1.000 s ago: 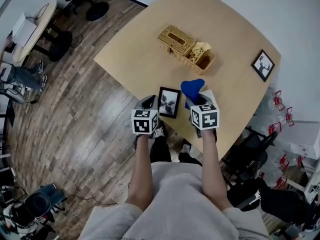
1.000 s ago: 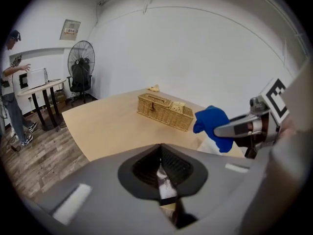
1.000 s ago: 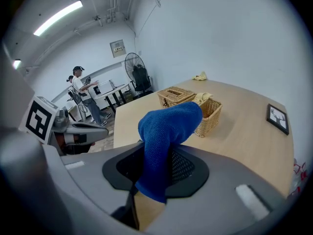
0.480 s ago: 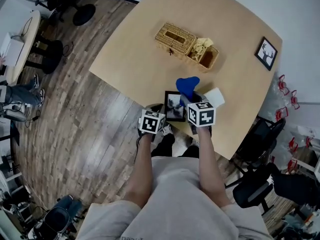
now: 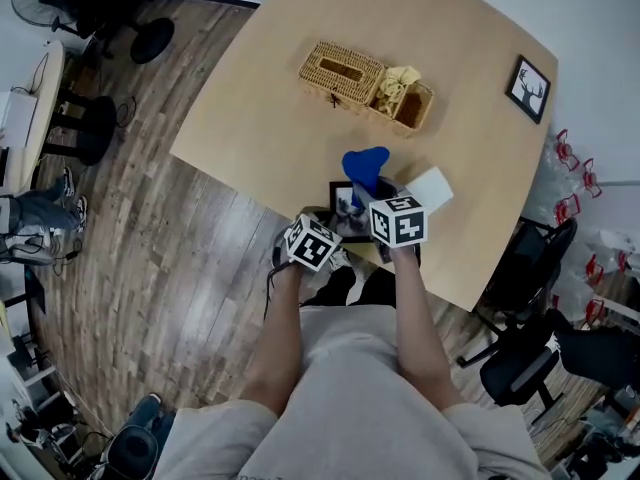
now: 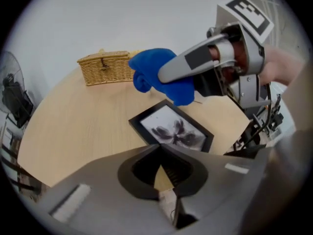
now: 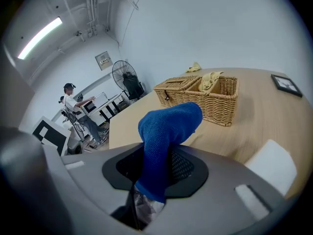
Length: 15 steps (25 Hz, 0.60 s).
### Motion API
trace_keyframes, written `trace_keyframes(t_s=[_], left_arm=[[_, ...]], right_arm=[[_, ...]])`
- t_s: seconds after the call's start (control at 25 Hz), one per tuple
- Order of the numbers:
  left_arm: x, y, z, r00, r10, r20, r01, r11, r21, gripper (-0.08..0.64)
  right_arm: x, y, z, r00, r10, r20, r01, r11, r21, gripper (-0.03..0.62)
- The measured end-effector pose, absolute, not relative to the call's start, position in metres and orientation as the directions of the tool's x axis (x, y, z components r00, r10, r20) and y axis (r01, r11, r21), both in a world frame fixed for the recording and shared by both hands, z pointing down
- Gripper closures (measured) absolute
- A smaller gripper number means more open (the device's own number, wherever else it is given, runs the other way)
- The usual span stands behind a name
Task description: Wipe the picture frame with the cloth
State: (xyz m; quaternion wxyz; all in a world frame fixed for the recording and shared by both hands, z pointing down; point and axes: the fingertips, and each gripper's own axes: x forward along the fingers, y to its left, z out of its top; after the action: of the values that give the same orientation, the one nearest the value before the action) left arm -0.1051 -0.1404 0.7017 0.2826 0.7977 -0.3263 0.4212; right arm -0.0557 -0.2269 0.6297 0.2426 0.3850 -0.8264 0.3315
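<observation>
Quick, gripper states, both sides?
Left gripper: shut, nothing seen between the jaws, tips at the near edge of the picture frame.
Right gripper: shut on the blue cloth.

I'm looking steeply down from the head camera, high above the left gripper [image 5: 312, 218] and right gripper [image 5: 374, 192], taking in the whole table [image 5: 270, 138]. Each gripper camera is sitting close behind its own jaws, facing forward across the tabletop. All three are sharing the wicker basket [image 5: 365, 78] ahead and the blue cloth [image 5: 363, 164] at the right gripper's tips.
</observation>
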Motion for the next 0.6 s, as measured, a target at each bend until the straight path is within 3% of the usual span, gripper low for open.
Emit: trace_keyframes(t_s=[0.28, 0.6], left_arm=[[-0.101, -0.139, 0.705, 0.384, -0.247, 0.890, -0.686, -0.721, 0.096, 0.506], [-0.099, -0.137, 0.706, 0.404, -0.255, 0.879, -0.684, -0.722, 0.105, 0.506]], right_arm=[[-0.074, -0.222, 0.629, -0.638, -0.422, 0.644, -0.745, 0.551, -0.377, 0.488], [-0.125, -0.205, 0.657, -0.654, -0.228, 0.721, -0.627, 0.696, -0.349, 0.488]])
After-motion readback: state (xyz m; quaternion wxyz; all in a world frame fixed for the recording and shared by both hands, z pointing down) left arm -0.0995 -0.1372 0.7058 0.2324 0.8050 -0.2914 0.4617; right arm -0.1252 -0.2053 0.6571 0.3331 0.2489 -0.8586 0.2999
